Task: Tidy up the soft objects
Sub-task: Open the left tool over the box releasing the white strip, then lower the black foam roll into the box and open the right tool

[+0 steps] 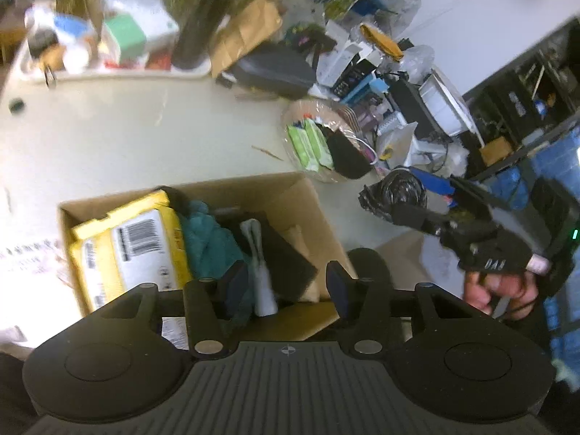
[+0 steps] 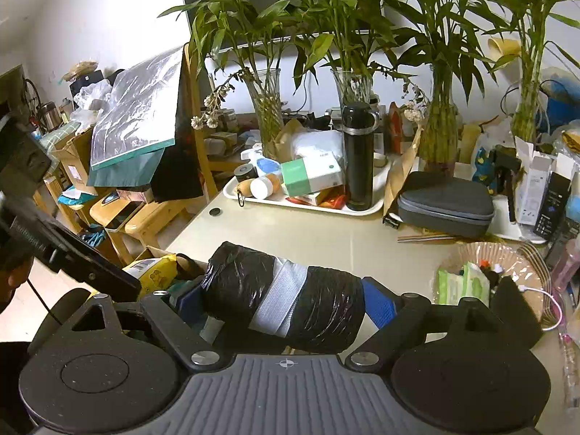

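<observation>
The black plastic-wrapped roll (image 2: 286,301), banded in white, lies crosswise between the right gripper's (image 2: 286,304) blue pads, which are clamped on its ends, above the table. Ahead and to its left sits the cardboard box (image 1: 308,195), already crowded with a yellow pack (image 1: 134,243) and teal cloth (image 1: 210,239). The left gripper (image 1: 286,286) hangs spread and empty over the box. Slick film could slip from the pads, or the roll could catch the left gripper blocking the opening.

Looks like a home, prob. a living room w/ a messy desk (image 2: 326,239). Bamboo plants (image 2: 348,36) stand in glass vases at the back, a tray (image 2: 301,204) holds a black flask (image 2: 359,156), boxes etc. Wood stools (image 2: 145,214) sit beside it, a cardboard box (image 1: 203,195) w/ stuff below.
</observation>
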`<state>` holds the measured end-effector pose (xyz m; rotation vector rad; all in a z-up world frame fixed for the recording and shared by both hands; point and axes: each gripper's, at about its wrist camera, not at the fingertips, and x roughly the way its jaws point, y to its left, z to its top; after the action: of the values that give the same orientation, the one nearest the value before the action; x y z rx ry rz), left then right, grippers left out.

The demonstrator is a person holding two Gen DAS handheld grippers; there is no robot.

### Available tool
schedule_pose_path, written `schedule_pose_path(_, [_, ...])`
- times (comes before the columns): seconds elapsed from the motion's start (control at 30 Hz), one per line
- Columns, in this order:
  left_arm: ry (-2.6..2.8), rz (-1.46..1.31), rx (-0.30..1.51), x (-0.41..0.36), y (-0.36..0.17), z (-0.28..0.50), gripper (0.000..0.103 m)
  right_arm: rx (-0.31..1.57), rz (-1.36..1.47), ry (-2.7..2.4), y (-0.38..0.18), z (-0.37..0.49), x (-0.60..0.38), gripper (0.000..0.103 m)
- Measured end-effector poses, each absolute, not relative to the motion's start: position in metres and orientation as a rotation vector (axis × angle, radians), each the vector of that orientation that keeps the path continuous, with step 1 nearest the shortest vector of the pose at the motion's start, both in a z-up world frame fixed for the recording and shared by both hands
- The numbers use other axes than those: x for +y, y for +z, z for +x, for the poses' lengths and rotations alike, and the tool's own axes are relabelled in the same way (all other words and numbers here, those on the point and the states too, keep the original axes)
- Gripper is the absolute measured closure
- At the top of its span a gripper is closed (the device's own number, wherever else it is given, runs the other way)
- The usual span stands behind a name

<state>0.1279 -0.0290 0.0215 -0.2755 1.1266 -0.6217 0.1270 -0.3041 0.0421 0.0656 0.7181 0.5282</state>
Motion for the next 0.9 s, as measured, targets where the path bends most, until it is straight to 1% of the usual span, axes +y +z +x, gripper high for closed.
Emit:
schedule_pose_path(0.2, [-0.533, -0.189, 1.012, -0.02, 0.032, 0.105, 0.056, 0.737, 0.072, 0.541, 0.04, 0.126, -0.293, 0.014])
schedule_pose_path(0.47, [-0.409, -0.082, 0.917, -0.012, 0.037, 0.086, 0.056, 0.736, 0.053, 0.6, 0.039, 0.135, -0.256, 0.014])
schedule_pose_path(0.5, [-0.392, -0.065, 0.905, -0.011, 0.037, 0.085, 0.055, 0.744, 0.051, 0.611, 0.037, 0.137, -0.249, 0.013])
schedule_pose_path(0.63, [-0.333, -0.029, 0.877, -0.006, 0.038, 0.079, 0.055, 0.796, 0.02, 0.616, 0.021, 0.147, -0.227, 0.003])
schedule_pose_path(0.67, [-0.32, -0.025, 0.873, -0.004, 0.038, 0.078, 0.053, 0.794, 0.013, 0.608, 0.018, 0.146, -0.223, 0.001])
schedule_pose_path(0.73, [-0.294, -0.009, 0.862, -0.002, 0.039, 0.075, 0.039, 0.784, 0.012, 0.598, 0.015, 0.144, -0.22, 0.0])
schedule_pose_path(0.77, [-0.281, 0.003, 0.848, -0.002, 0.04, 0.073, 0.03, 0.776, 0.015, 0.591, 0.015, 0.142, -0.22, 0.0])
schedule_pose_path(0.8, [-0.267, 0.017, 0.831, -0.001, 0.042, 0.07, 0.028, 0.762, 0.018, 0.583, 0.014, 0.139, -0.22, 0.0])
schedule_pose_path(0.9, [-0.234, 0.058, 0.807, -0.002, 0.044, 0.065, 0.027, 0.705, 0.012, 0.556, 0.015, 0.13, -0.222, 0.0])
